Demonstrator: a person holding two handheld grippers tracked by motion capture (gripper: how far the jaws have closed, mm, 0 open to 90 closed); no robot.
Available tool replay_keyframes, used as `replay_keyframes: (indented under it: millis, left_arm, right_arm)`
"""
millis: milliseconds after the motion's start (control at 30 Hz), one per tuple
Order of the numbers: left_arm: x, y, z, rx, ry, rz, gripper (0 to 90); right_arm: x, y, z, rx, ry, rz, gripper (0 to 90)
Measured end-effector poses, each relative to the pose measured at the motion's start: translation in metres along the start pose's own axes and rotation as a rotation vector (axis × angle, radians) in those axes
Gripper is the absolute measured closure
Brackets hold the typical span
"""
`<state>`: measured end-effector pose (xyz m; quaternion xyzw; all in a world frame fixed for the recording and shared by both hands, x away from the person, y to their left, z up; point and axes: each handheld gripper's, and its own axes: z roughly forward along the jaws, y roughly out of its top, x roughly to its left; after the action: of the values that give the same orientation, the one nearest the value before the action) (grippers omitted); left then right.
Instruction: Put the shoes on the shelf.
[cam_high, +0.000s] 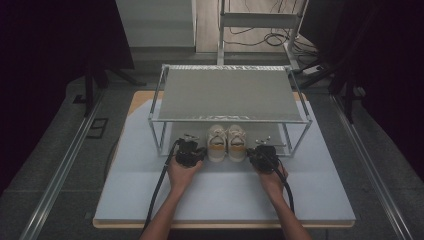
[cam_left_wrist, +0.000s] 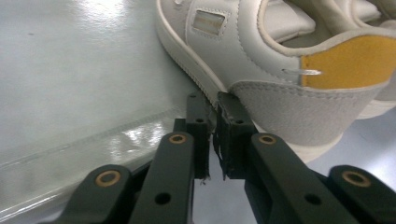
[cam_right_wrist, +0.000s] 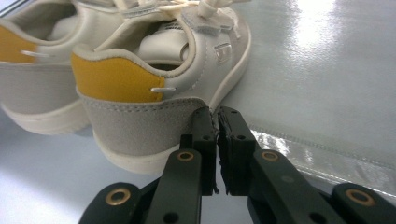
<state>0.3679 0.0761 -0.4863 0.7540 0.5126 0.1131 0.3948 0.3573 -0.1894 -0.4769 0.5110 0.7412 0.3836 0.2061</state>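
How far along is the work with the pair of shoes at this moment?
Done: both shoes stand side by side on the rack's lower level, heels toward the person. In hand: the left gripper and right gripper, jaws closed on nothing, press at the outer heel sides. Left: probably just nudging the pair straight and withdrawing.

high view sits above the person's side, looking forward and down at the table (cam_high: 150, 200); the 2 gripper views ride low, very close, from opposite sides; all 3 share the shoes (cam_high: 227, 142).
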Motion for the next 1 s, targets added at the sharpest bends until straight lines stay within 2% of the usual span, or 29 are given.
replay_keyframes:
  millis: [133, 200, 233, 367, 533, 567, 600, 700, 800, 867, 1000]
  left_arm:
    - [0.000, -0.001, 0.000, -0.006, -0.007, -0.010, 80.6]
    - [-0.004, -0.001, 0.002, -0.005, -0.011, -0.003, 80.7]
    - [-0.006, -0.001, 0.002, -0.006, 0.004, 0.009, 81.1]
    - [-0.004, -0.001, 0.002, 0.000, -0.002, 0.005, 78.6]
    - [0.001, -0.003, -0.005, -0.022, -0.019, 0.003, 65.1]
    - [0.001, -0.004, -0.007, -0.030, -0.019, 0.008, 61.1]
    - [0.003, -0.004, -0.010, -0.035, -0.019, 0.038, 57.6]
    - [-0.001, -0.006, -0.017, -0.043, -0.020, -0.002, 50.9]
    - [-0.002, -0.007, -0.025, -0.058, -0.039, 0.004, 42.8]
    - [-0.003, -0.008, -0.028, -0.051, -0.065, 0.017, 38.3]
    - [-0.008, -0.009, -0.027, -0.037, -0.086, 0.047, 32.1]
  right_arm:
    - [-0.001, 0.000, 0.000, -0.004, 0.010, 0.010, 83.6]
    - [0.000, 0.000, 0.001, -0.002, 0.012, 0.007, 83.7]
    - [0.001, 0.000, 0.001, -0.003, 0.010, 0.006, 83.9]
    - [0.000, 0.000, 0.001, -0.003, 0.008, 0.006, 82.6]
    - [-0.002, -0.001, -0.003, -0.012, 0.016, 0.008, 77.3]
    - [-0.002, -0.001, -0.005, -0.020, 0.016, 0.011, 75.8]
    - [-0.003, -0.001, -0.007, -0.023, 0.022, 0.007, 74.9]
    - [-0.002, -0.002, -0.014, -0.036, 0.027, -0.003, 70.1]
    - [0.000, -0.005, -0.022, -0.043, 0.052, -0.021, 64.4]
    - [0.002, -0.008, -0.026, -0.039, 0.068, -0.031, 59.6]
    - [0.006, -0.009, -0.026, -0.019, 0.105, -0.047, 50.3]
